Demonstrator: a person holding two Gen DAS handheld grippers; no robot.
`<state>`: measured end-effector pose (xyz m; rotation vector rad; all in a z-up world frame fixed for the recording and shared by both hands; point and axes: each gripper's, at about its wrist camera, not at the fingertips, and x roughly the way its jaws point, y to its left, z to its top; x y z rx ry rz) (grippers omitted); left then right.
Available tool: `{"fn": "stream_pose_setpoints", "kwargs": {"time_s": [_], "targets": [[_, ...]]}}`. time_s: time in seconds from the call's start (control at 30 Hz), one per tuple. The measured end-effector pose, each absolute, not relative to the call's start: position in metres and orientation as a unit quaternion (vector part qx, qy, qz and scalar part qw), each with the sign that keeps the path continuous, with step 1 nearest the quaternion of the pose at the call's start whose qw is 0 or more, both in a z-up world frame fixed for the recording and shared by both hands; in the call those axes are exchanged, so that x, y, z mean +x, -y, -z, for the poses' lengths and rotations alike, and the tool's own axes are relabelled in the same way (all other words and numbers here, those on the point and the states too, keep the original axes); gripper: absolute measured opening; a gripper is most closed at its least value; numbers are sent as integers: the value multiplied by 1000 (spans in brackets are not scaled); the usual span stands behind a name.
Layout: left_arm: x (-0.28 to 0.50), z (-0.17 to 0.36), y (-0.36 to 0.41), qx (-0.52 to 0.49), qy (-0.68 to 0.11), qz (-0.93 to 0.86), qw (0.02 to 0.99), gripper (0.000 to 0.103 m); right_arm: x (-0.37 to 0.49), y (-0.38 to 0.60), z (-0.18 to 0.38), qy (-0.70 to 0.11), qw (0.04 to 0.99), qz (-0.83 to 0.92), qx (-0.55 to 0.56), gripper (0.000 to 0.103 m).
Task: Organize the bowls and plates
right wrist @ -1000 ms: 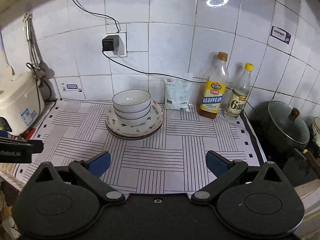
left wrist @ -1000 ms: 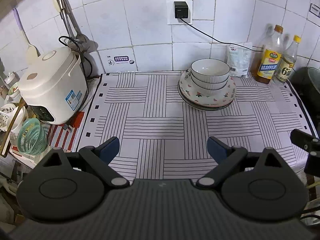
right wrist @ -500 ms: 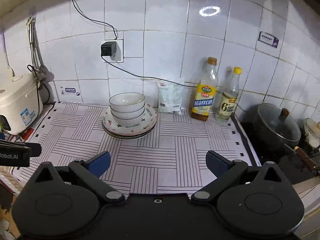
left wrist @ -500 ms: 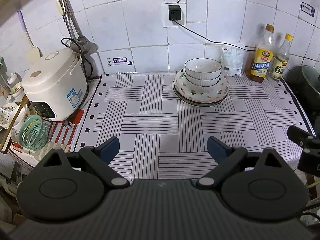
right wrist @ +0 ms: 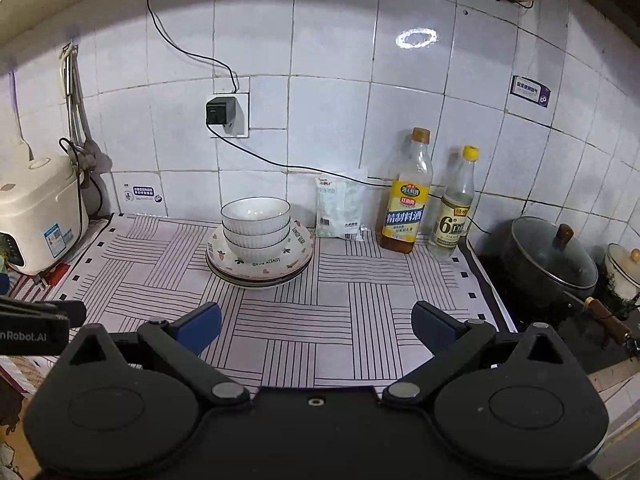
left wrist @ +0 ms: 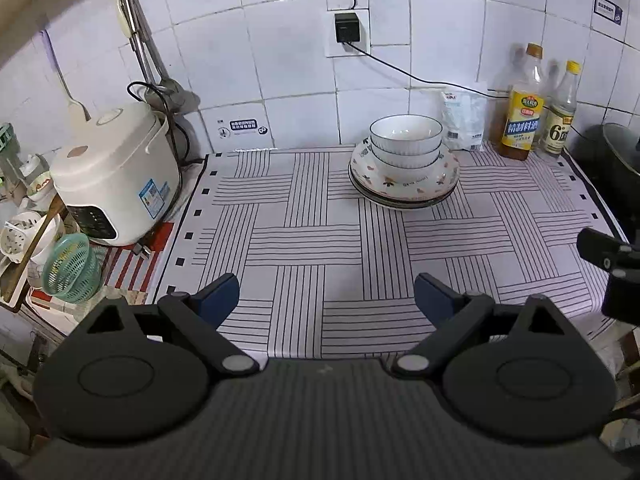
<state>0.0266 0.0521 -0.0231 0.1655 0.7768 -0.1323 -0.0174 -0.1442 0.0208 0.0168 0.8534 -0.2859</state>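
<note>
Left wrist view: the left gripper (left wrist: pixel 326 294) is seen spread wide with nothing between its blue fingertips (left wrist: pixel 220 292), held above the near edge of the striped mat (left wrist: pixel 304 248). In the right wrist view the right gripper (right wrist: pixel 316 322) is likewise released and empty, with bare mat directly ahead of it. Farther ahead, and slightly toward the left of that tool, the bowls (right wrist: pixel 256 222) are nested on the stacked plates (right wrist: pixel 260 264), well apart from both tools and close to the tiled wall. Beyond and to the right of the stack, a white packet (right wrist: pixel 339 204) and two bottles (right wrist: pixel 406 196) are lined up against the wall, the packet just beside the plate rim. If the task is counted as finished, little risk is judged to remain; if the stack is to be handled again, glazed rims could slip from a narrow two-finger pinch, the nested bowls could be tipped by a tilted lift, and the packet or bottles could be knocked by a wide approach from the right.
</note>
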Motion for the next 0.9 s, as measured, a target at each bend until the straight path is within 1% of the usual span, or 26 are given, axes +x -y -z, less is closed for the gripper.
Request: {"fn": "stream_pose_setpoints", "kwargs": {"time_s": [0.1, 0.9], "targets": [[28, 25, -54, 81, -381, 64, 919, 95, -15, 145, -20, -418, 898, 137, 20, 103], [37, 29, -62, 66, -389, 71, 916, 95, -8, 140, -13, -429, 892, 142, 14, 103]]}}
